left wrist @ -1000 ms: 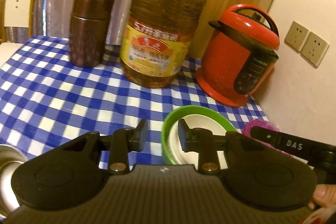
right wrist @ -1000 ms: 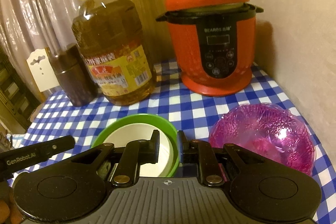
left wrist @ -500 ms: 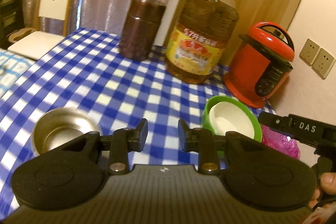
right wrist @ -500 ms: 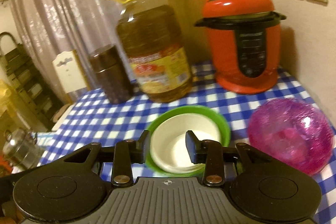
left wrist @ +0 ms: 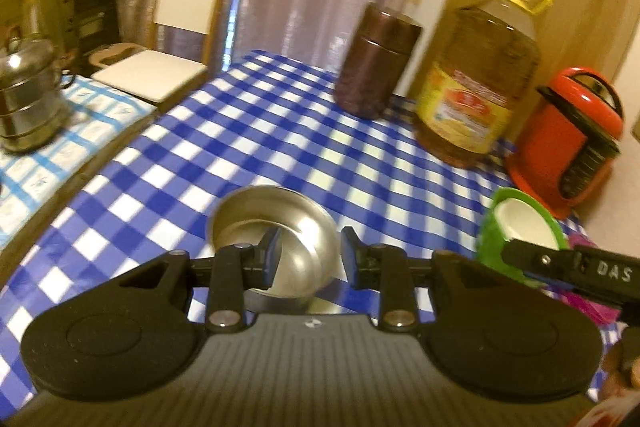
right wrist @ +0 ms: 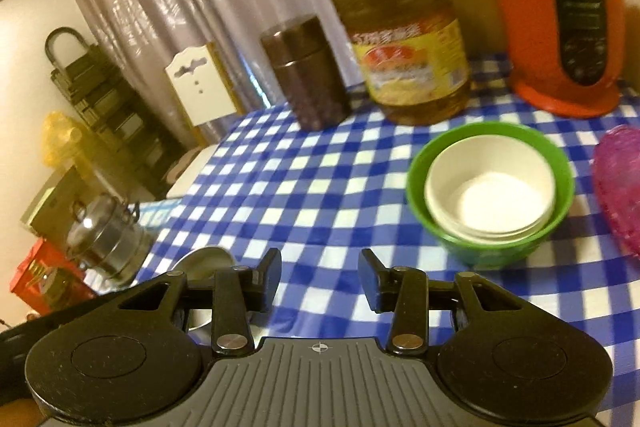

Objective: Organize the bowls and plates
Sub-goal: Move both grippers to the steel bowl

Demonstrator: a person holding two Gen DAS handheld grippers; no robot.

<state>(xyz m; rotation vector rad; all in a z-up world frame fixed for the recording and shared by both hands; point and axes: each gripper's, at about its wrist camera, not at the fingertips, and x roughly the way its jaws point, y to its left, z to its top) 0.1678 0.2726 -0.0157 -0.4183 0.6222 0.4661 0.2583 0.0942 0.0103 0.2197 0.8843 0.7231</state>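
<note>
A steel bowl [left wrist: 276, 227] sits on the blue checked tablecloth [left wrist: 240, 147], right in front of my open, empty left gripper [left wrist: 310, 247]; the fingertips hang over its near rim. A green bowl [right wrist: 488, 187] with a white bowl [right wrist: 490, 187] nested in it stands right of centre, also seen in the left wrist view [left wrist: 520, 219]. A pink bowl [right wrist: 618, 187] lies at the far right. My right gripper [right wrist: 320, 271] is open and empty over the cloth, left of the green bowl. The steel bowl [right wrist: 208, 261] peeks out behind its left finger.
At the back stand a brown canister [left wrist: 376, 63], a large oil bottle [left wrist: 476, 75] and a red pressure cooker [left wrist: 568, 139]. A white chair [left wrist: 176, 27] and a steel stacked pot [left wrist: 24, 95] are off the table's left side.
Both grippers have pulled back and swung left. The steel bowl now sits between my left fingertips. The right gripper has opened wider and moved away from the green and white bowls.
</note>
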